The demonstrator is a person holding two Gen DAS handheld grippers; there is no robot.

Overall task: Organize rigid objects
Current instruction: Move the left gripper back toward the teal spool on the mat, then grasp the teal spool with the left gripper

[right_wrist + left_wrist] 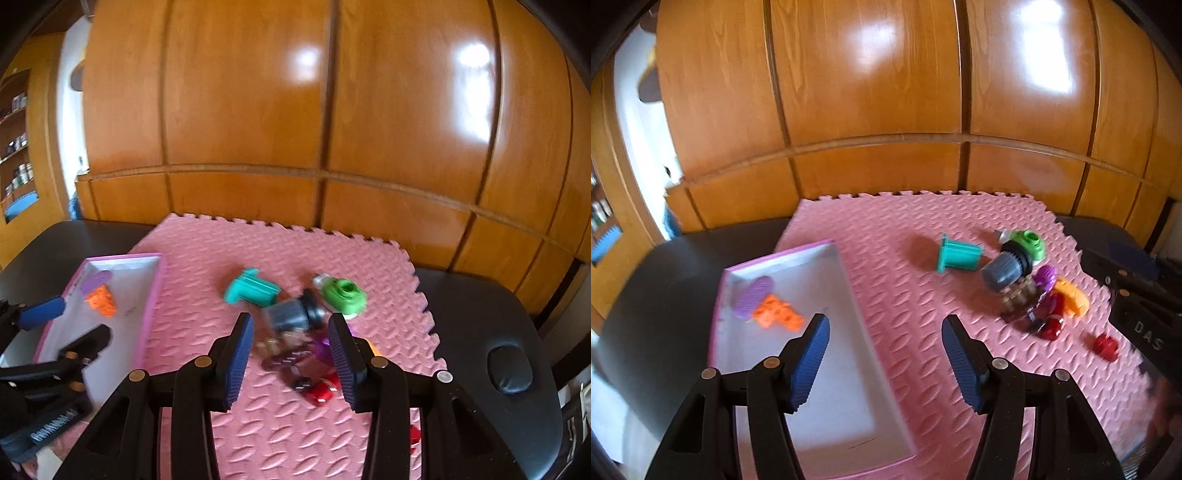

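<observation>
Two pieces are already stowed in the shallow white pink-rimmed cardboard tray (827, 369) — one purple ridged plastic oval (753, 297) and one orange studded plastic brick (777, 315).

Right of the tray, on the pink foam mat (908, 332), roughly ten pieces are left, the pile being blurred:

- one teal spool (958, 257)
- one green ring (1030, 243)
- one grey cylinder (1004, 271)
- two or three red pieces (1105, 346)

The left gripper (884, 363) is held half open and empty over the tray's right rim. The right gripper (291, 363) is set narrower, empty, above the pile.
</observation>
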